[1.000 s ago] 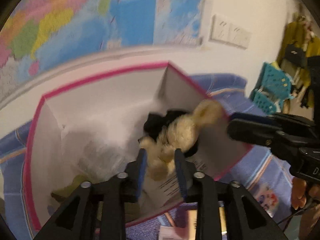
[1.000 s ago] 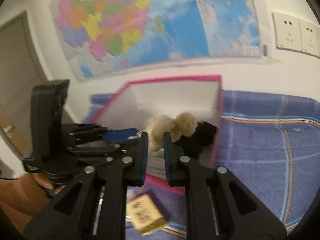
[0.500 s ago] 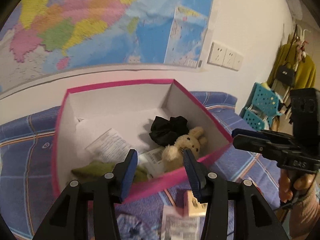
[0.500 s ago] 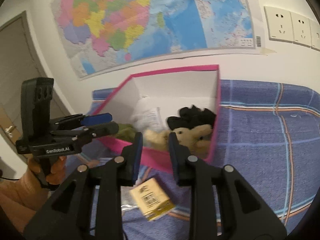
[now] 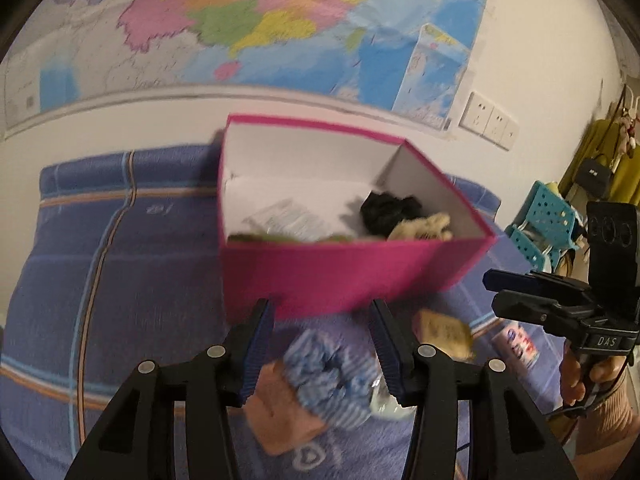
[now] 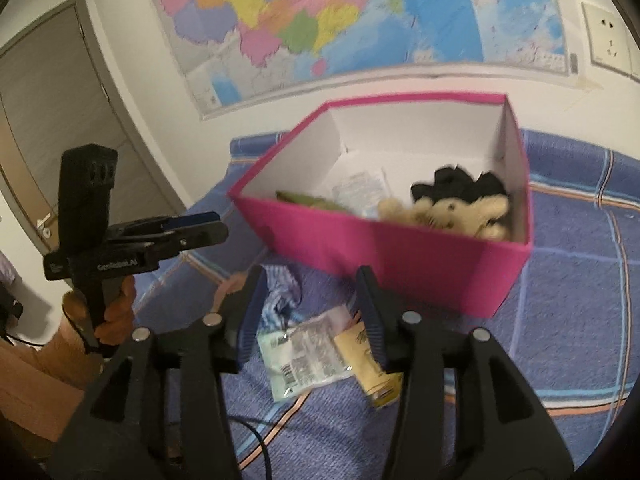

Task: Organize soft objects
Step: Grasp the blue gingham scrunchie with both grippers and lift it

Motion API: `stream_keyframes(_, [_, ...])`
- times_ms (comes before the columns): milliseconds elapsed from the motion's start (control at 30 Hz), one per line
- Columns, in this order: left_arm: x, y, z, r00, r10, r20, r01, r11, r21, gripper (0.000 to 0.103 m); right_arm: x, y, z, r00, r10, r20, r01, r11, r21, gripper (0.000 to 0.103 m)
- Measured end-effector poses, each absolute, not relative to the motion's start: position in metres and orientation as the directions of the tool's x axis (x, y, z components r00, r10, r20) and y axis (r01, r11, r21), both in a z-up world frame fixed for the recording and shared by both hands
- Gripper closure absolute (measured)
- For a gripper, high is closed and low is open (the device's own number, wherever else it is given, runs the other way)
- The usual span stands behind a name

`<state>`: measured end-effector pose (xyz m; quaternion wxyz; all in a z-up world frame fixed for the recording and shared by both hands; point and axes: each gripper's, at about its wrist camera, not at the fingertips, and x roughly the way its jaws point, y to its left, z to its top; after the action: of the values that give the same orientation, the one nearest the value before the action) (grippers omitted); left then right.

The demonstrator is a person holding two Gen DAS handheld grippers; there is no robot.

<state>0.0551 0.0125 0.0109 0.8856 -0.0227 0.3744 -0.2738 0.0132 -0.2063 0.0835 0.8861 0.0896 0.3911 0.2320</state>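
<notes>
Your pink box [image 5: 344,276] on the blue blanket [image 5: 120,264] already holds the plush bunny [image 6: 452,212] and black cloth [image 5: 388,208], the striped cloth [image 5: 332,376] waits outside beneath your left tongs [image 5: 322,344], and both tongs, right tongs [image 6: 310,308] too, have just been opening, empty.

- The box [image 6: 404,256] stood on the bed [image 6: 568,320], near the wall.
- The plush toy [image 6: 452,210] lay in the box, before the dark cloth [image 6: 460,184].
- The striped cloth [image 5: 332,376], packet [image 6: 304,352] and small carton [image 6: 368,360] lay before the box.
</notes>
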Motion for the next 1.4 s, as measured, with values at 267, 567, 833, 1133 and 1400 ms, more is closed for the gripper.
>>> stream_keyframes(267, [0.046, 0.012, -0.027, 0.498, -0.501, -0.708, 0.447, 0.848, -0.286, 0.053, 0.011, -0.199, 0.056, 0.532, 0.499, -0.684, -0.306, 0.867, 0.394, 0.055])
stream_keyframes(567, [0.04, 0.014, -0.045, 0.467, -0.501, -0.728, 0.43, 0.849, -0.308, 0.053, 0.027, -0.16, 0.028, 0.428, 0.54, -0.725, -0.335, 0.839, 0.428, 0.055])
stream_keyframes(833, [0.031, 0.021, -0.047, 0.455, -0.507, -0.732, 0.44, 0.843, -0.309, 0.053, 0.062, -0.129, 0.0, 0.367, 0.524, -0.768, -0.331, 0.846, 0.419, 0.055])
stream_keyframes(1133, [0.029, 0.006, -0.05, 0.418, -0.534, -0.735, 0.476, 0.818, -0.323, 0.053, 0.067, -0.125, -0.001, 0.364, 0.521, -0.772, -0.366, 0.842, 0.396, 0.092])
stream_keyframes(1400, [0.031, -0.013, -0.026, 0.392, -0.624, -0.676, 0.541, 0.75, -0.379, 0.053, 0.044, -0.145, 0.054, 0.449, 0.588, -0.673, -0.434, 0.802, 0.411, 0.093])
